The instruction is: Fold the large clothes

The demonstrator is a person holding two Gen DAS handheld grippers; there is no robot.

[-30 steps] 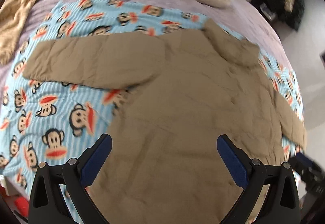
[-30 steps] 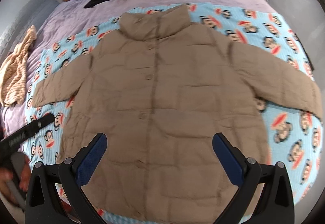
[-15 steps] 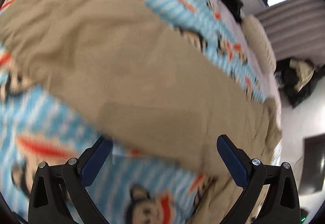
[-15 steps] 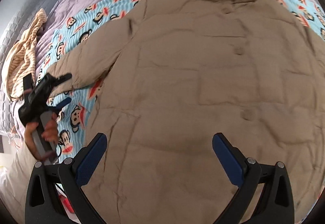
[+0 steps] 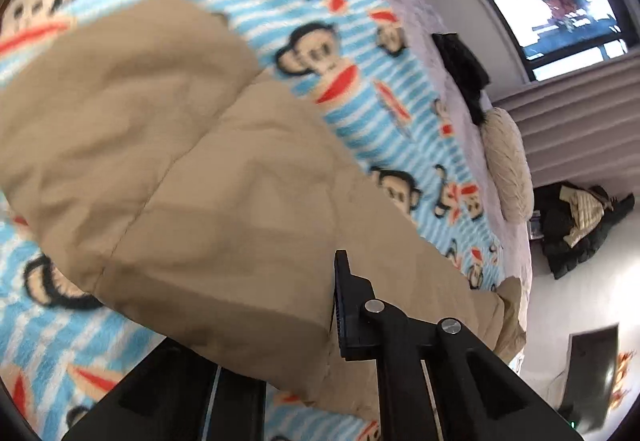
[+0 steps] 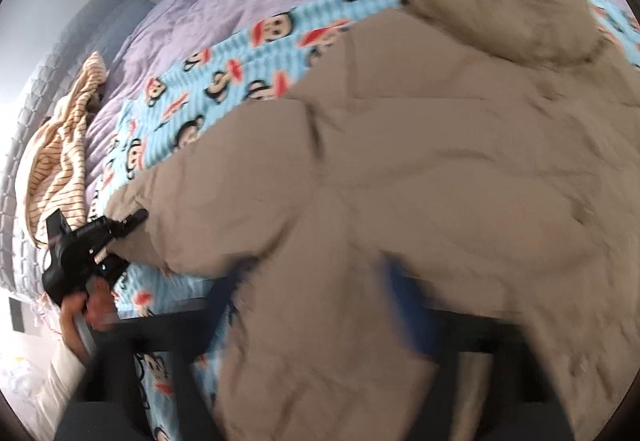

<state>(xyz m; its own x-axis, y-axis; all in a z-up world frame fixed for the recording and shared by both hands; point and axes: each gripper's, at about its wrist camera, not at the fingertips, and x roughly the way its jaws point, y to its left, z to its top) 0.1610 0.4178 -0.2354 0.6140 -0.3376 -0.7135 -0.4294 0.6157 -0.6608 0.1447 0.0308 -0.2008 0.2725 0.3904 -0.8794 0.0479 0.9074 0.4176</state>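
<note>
A tan puffer jacket [image 6: 420,161] lies spread face up on a blue monkey-print blanket [image 6: 224,81]. Its left sleeve [image 5: 200,181] fills the left wrist view. My left gripper [image 5: 280,345] is shut on that sleeve's edge, with the cloth between the jaws; it also shows in the right wrist view [image 6: 120,237] at the sleeve's cuff. My right gripper [image 6: 320,293] is blurred over the jacket's lower left side near the armpit, its blue fingers [image 6: 404,301] closer together than before; whether they pinch cloth is unclear.
The bed has a lilac cover [image 6: 192,1]. A striped beige garment [image 6: 60,145] lies at its left edge. A cream cushion [image 5: 508,161] and a black garment [image 5: 464,69] lie at the far end. A dark pile of clothes [image 5: 576,225] sits beyond the bed.
My left gripper moved left to the sleeve and closed on it. My right gripper moved down and left over the jacket, and its fingers drew closer together.
</note>
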